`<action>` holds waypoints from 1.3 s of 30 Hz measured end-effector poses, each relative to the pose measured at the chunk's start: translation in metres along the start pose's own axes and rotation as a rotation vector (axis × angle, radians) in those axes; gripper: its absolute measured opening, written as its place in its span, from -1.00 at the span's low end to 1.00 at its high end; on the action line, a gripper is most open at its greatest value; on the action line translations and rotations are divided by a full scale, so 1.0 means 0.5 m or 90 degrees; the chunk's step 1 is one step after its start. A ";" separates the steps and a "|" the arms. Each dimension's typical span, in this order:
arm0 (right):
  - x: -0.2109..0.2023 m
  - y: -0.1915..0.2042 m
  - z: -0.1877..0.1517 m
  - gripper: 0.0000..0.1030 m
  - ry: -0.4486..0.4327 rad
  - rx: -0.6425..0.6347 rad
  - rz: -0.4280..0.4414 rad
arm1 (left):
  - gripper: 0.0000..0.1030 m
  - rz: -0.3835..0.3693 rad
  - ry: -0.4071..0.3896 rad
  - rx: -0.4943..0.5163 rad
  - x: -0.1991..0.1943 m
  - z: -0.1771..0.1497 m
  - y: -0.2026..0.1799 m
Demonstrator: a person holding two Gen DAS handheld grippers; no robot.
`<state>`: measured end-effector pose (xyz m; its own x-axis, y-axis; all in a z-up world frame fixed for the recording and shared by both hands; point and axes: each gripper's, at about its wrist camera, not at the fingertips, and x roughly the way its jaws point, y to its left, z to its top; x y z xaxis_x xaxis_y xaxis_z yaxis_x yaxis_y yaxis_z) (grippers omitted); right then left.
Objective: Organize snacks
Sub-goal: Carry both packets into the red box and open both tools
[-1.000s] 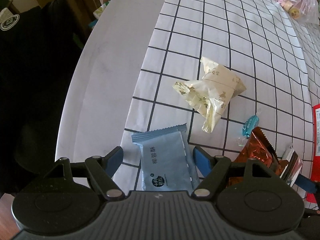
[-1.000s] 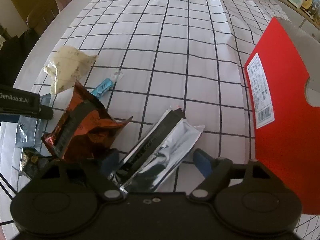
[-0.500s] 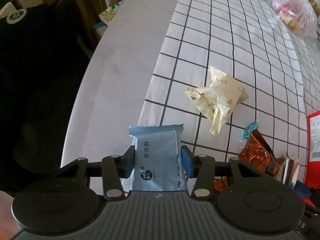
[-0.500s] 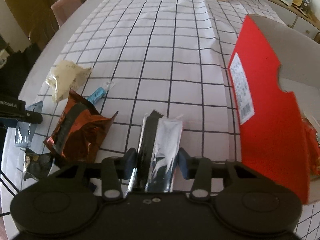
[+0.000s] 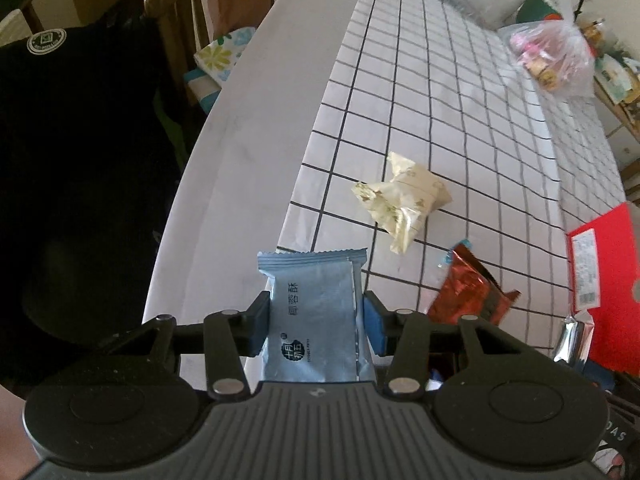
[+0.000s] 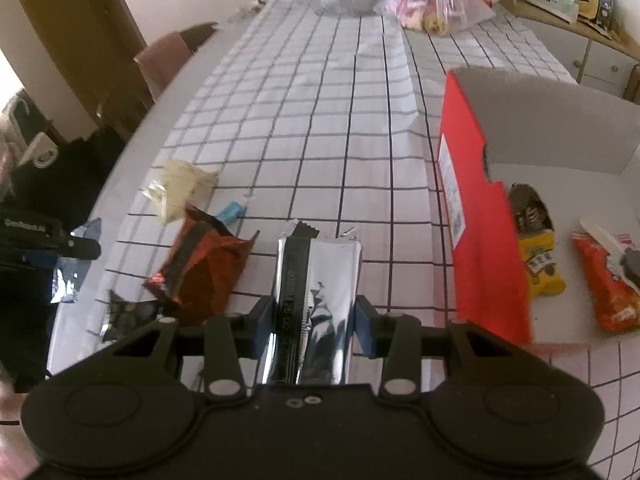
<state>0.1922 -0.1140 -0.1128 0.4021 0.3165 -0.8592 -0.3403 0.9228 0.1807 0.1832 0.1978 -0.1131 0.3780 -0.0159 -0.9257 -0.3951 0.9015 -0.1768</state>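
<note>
the left gripper [image 5: 316, 326] is clamped on a pale blue snack packet [image 5: 314, 320], its blue pads pressing both long edges, at the bottom centre of the left wrist view, above the edge of the checked tablecloth [image 5: 440, 128]. the right gripper [image 6: 316, 326] is clamped on a silver and black foil packet [image 6: 318, 300] at the bottom centre of the right wrist view.

on the cloth in the right wrist view a crumpled cream wrapper [image 6: 180, 188] lies at middle left, a small blue candy [image 6: 232, 210] just to its right, and a shiny red-brown bag [image 6: 200, 264] below both, beside the foil packet. the red box [image 6: 476, 220] stands open at the right of the frame, with a yellow packet [image 6: 536, 252] and an orange packet [image 6: 608, 280] lying inside it. a clear plastic bag of sweets [image 6: 432, 0] sits at the top centre, at the far end of the table.
</note>
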 end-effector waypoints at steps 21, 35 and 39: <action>-0.234 -0.127 -0.011 -0.20 -0.101 0.023 0.026 | -0.09 -0.103 -0.061 0.130 -0.178 -0.085 -0.201; -0.297 -0.311 0.001 -0.20 -0.130 0.043 -0.008 | -0.09 -0.146 -0.065 0.221 -0.195 -0.126 -0.470; -0.303 -0.362 0.010 -0.20 -0.133 0.049 -0.012 | -0.09 -0.151 -0.059 0.235 -0.183 -0.136 -0.544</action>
<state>0.1972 -0.3278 -0.0127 0.5771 0.3306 -0.7467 -0.2683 0.9404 0.2091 0.1992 -0.0754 -0.0029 0.5022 -0.2165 -0.8372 0.0297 0.9719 -0.2334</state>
